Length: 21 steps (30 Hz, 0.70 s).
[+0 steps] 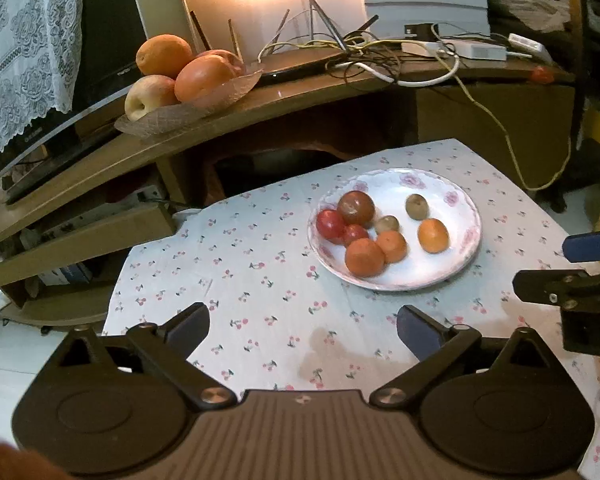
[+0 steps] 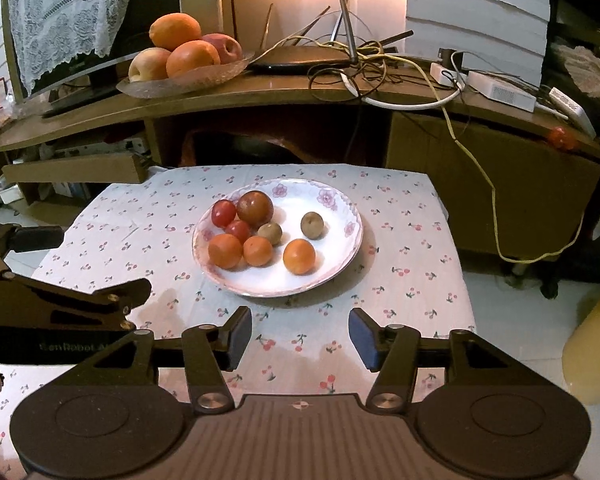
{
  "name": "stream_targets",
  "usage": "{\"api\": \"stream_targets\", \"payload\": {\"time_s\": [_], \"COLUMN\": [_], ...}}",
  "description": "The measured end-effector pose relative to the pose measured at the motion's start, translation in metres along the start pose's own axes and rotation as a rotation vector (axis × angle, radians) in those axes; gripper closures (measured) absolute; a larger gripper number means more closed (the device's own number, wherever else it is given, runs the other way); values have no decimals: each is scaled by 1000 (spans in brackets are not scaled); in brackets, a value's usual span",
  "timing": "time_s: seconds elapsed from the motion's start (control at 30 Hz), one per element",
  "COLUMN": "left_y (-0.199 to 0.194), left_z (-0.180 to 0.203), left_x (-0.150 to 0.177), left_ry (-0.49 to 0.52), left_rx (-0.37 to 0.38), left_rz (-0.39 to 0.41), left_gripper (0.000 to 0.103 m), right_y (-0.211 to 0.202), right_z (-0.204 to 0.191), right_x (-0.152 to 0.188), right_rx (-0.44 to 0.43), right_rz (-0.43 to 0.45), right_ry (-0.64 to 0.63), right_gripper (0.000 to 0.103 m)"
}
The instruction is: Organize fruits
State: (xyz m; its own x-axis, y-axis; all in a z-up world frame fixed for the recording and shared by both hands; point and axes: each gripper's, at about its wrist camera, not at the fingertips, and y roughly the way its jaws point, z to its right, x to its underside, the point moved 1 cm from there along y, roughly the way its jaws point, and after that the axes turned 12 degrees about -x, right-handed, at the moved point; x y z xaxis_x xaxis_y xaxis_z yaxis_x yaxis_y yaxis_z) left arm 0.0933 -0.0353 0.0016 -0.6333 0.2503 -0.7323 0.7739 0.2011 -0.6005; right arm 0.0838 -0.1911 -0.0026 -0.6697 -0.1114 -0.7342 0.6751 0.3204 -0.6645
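1. The fruit we are to sort all lies on the flowered plate [image 2: 350, 240], which sits near the middle of the cloth-covered bench [image 2: 420, 240]. Three oranges [image 2: 299, 256] take the near side, two kiwis [image 2: 312, 225] the middle, and a dark tomato [image 2: 255, 209] with two smaller red ones [image 2: 224, 213] the far left.

2. The red pieces, one kiwi and two oranges touch one another in a tight cluster. We judge that a finger pushed in there could nudge a neighbour, and round fruit on a shallow plate may roll over the rim.

3. The lone orange and the far kiwi stand apart from the rest; these look the safest to take first.

4. Tomatoes are soft, so too hard a squeeze could split the skin. Too light a one lets a smooth sphere slip out.

5. Our left claw [image 1: 303, 330] stands wide apart with nothing between its fingers, above the cloth short of the plate. Our right claw [image 2: 300, 338] is partly apart, also empty, just before the plate's near rim.

6. The two claws hang close side by side, each visible in the other's view. Reaching together for the same cluster risks a collision.

7. The cloth [image 2: 120, 220] could drag if a finger catches it, shifting the plate.
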Motion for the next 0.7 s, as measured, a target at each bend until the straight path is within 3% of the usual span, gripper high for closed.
{"api": "stream_targets", "payload": {"time_s": [0.7], "left_y": [-33], "left_z": [-7], "left_x": [39], "left_ry": [-60], "left_rx": [44], "left_rz": [-76], "left_gripper": [0], "right_y": [-27], "right_z": [-21], "right_x": [36], "right_rx": [7], "right_rz": [-12], "right_ry": [15], "right_gripper": [46]}}
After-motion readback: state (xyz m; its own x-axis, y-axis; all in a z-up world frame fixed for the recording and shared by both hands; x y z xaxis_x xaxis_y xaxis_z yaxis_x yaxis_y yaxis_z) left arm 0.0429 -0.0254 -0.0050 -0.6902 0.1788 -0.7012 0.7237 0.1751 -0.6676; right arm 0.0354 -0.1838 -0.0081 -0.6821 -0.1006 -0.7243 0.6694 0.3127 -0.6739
